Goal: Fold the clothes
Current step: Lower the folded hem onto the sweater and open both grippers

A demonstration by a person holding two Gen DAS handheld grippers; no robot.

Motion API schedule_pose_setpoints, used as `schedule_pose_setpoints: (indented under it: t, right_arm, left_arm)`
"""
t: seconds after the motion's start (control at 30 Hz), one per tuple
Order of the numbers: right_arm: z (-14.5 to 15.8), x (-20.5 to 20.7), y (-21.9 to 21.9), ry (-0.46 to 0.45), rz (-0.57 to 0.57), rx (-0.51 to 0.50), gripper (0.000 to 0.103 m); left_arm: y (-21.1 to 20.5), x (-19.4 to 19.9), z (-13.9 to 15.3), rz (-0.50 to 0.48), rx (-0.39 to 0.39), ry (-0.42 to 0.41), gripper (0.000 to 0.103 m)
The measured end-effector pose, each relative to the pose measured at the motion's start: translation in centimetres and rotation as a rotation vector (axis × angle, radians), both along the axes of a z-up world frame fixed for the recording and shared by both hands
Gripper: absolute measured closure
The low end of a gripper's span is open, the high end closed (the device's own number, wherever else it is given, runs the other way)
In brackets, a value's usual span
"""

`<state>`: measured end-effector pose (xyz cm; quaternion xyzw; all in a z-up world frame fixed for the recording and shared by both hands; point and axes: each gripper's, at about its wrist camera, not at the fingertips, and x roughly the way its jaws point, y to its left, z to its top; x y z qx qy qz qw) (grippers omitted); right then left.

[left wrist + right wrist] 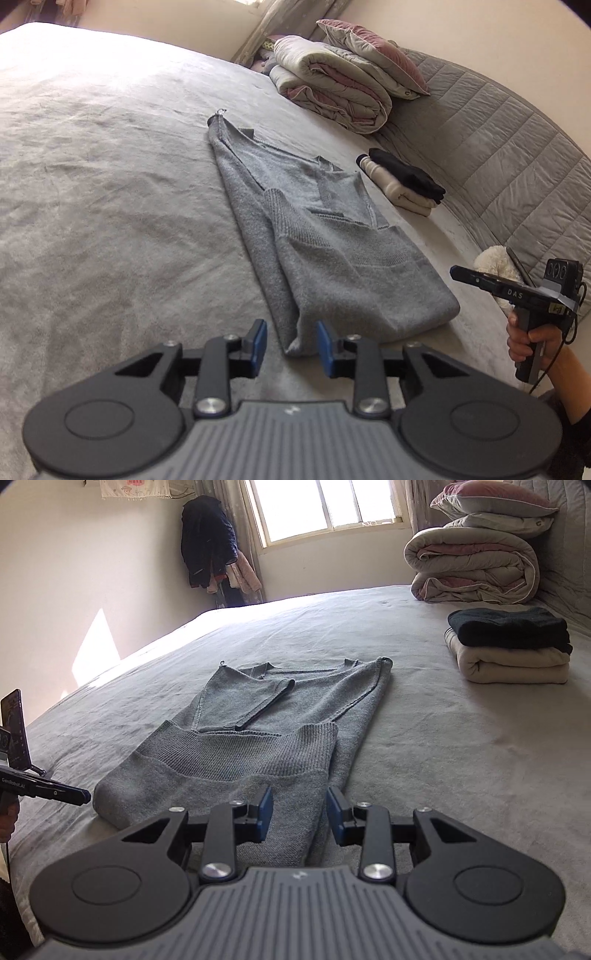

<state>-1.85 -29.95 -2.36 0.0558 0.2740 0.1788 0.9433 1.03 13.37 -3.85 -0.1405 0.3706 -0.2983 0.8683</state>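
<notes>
1. The left gripper [291, 345] has its jaws apart, and nothing is between the blue pads [260, 341].
2. The grey knitted sweater [325, 236] lies flat on the grey bed sheet [110, 184], just ahead of the left jaws; its near folded corner is right in front of the gap.
3. The right gripper [300, 812] also has its jaws apart and holds nothing; the sweater's [258, 746] near edge lies under and ahead of its left pad.
4. The lower part of the sweater is folded up, so its ribbed hem [251, 744] lies across the middle of the garment.
5. Ahead and to the right of the right jaws, well apart, stands a stack of folded clothes [509, 646], black on cream.
6. Further behind is a rolled quilt [472, 572] with pillows [495, 498] on top.
7. In the left view a hand [532, 341] holds the right gripper's handle.
</notes>
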Motion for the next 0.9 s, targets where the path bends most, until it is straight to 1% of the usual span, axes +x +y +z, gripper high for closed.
schedule_pose_setpoints:
  t: [0.1,0.2,0.23,0.3,0.37,0.47,0.53,0.6,0.67,0.7,0.73,0.8,0.9]
  right_arm:
    - [0.4,-0.1,1.7,-0.068,-0.004,-0.063,0.066]
    - [0.2,0.4,3.5,-0.089,0.021,-0.11,0.066]
    - [0.1,0.6,4.0,-0.091,0.03,-0.121,0.066]
    - [-0.2,1.1,5.2,-0.095,0.046,-0.152,0.066]
    - [-0.5,1.7,6.1,-0.096,0.054,-0.182,0.066]
    - [-1.2,2.9,7.2,-0.093,0.053,-0.228,0.066]
    - [-1.8,3.7,7.2,-0.083,0.031,-0.242,0.066]
    - [-2.4,4.7,6.9,-0.068,0.002,-0.247,0.066]
    - [-3.0,5.4,6.0,-0.042,-0.022,-0.233,0.06]
    - [-3.4,5.8,5.4,-0.028,-0.028,-0.213,0.055]
    - [-3.7,6.1,4.7,-0.015,-0.033,-0.189,0.053]
    - [-3.6,6.2,4.0,0.002,-0.041,-0.134,0.053]
    - [-2.8,5.7,3.9,-0.01,-0.047,-0.121,0.053]
  left_arm:
    - [-1.6,0.2,1.0,0.061,-0.009,-0.118,0.055]
    - [-4.3,0.8,1.2,0.034,-0.002,-0.177,0.053]
    - [-5.2,1.0,1.2,0.018,0.005,-0.187,0.047]
    - [-7.2,1.7,1.1,-0.013,0.042,-0.209,0.044]
    - [-9.0,2.5,0.9,-0.028,0.083,-0.224,0.043]
    - [-10.5,3.9,0.7,-0.023,0.112,-0.242,0.043]
    - [-10.6,4.8,0.3,0.006,0.113,-0.24,0.043]
    - [-10.4,5.8,-0.6,0.041,0.121,-0.219,0.043]
    - [-9.9,6.5,-1.7,0.061,0.129,-0.195,0.043]
    - [-9.6,6.6,-2.0,0.058,0.121,-0.198,0.043]
    - [-9.3,6.6,-2.1,0.058,0.107,-0.194,0.043]
    - [-8.9,6.6,-2.0,0.059,0.088,-0.186,0.043]
    - [-9.1,5.8,-1.2,0.066,0.096,-0.205,0.042]
